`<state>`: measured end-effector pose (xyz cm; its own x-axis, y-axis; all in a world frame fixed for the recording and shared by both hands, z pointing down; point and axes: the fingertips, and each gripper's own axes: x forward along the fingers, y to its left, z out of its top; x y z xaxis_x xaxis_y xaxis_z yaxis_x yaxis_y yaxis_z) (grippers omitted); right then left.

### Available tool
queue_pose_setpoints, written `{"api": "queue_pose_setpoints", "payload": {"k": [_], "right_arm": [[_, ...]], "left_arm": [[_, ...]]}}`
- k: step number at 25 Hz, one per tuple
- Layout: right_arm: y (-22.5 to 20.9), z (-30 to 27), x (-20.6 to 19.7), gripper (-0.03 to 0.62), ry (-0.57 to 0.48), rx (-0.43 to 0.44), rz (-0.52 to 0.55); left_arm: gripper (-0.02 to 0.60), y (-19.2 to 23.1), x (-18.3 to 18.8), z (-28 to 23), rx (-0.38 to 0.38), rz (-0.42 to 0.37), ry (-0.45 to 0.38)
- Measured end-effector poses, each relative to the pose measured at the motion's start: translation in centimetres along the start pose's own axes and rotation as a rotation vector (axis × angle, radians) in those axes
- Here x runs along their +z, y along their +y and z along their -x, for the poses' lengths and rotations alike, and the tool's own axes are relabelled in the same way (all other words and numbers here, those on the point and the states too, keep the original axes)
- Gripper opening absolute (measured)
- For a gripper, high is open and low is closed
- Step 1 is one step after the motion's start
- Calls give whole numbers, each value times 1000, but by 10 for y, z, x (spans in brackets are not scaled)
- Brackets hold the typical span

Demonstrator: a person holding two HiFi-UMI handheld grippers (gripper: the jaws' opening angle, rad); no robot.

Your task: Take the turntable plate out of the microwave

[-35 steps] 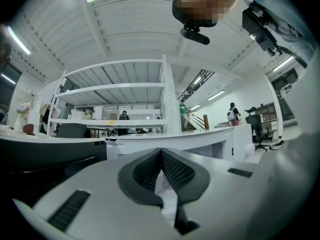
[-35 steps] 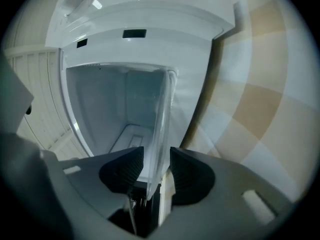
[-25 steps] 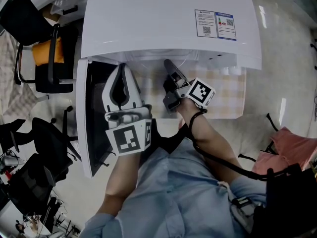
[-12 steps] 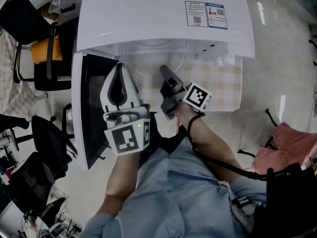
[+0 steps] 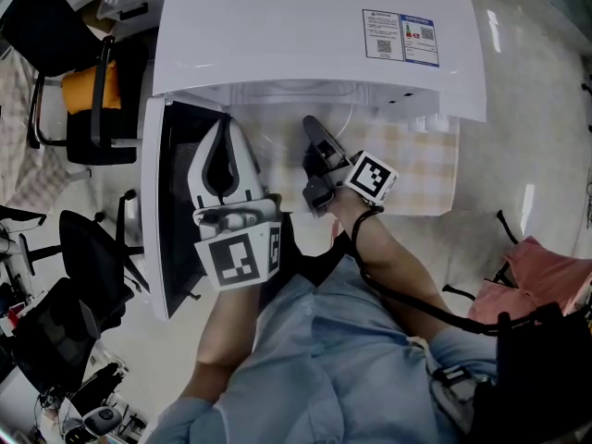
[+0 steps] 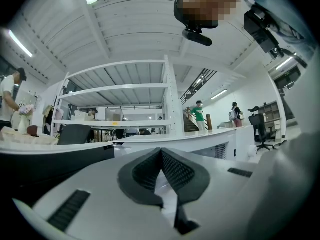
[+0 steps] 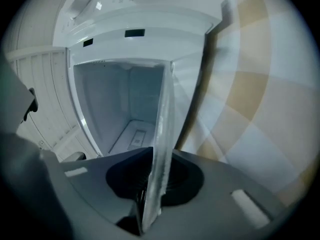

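Note:
The white microwave [image 5: 314, 35] stands on a checked cloth [image 5: 416, 169] with its dark door [image 5: 176, 211] swung open to the left. My right gripper [image 5: 311, 126] sits at the mouth of the cavity and is shut on the rim of the clear glass turntable plate [image 7: 162, 134]. In the right gripper view the plate runs edge-on between the jaws, with the empty cavity [image 7: 120, 99] behind it. The left gripper [image 5: 225, 128] hovers beside the open door, level. It is shut with nothing between its pads [image 6: 175, 171].
Black office chairs [image 5: 83, 128], one with an orange cushion [image 5: 88, 91], stand left of the microwave. A pink cloth [image 5: 546, 266] lies on the floor at right. The left gripper view looks across the room at white shelving [image 6: 125, 104] and distant people.

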<state>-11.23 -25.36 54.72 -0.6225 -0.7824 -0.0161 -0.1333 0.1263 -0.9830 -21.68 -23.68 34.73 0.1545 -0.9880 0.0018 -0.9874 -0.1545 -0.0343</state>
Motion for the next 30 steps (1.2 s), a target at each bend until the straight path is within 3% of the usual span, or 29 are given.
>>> {"api": "queue_pose_setpoints", "payload": {"k": [10, 21, 30], "right_arm": [[6, 16, -12, 26, 57, -7, -41], [44, 85, -31, 26, 87, 1, -73], [28, 126, -43, 26, 110, -58, -83]], "left_arm": [[8, -7, 8, 12, 1, -4, 15], [8, -35, 38, 59, 12, 17, 12], [8, -55, 37, 90, 27, 37, -1]]}}
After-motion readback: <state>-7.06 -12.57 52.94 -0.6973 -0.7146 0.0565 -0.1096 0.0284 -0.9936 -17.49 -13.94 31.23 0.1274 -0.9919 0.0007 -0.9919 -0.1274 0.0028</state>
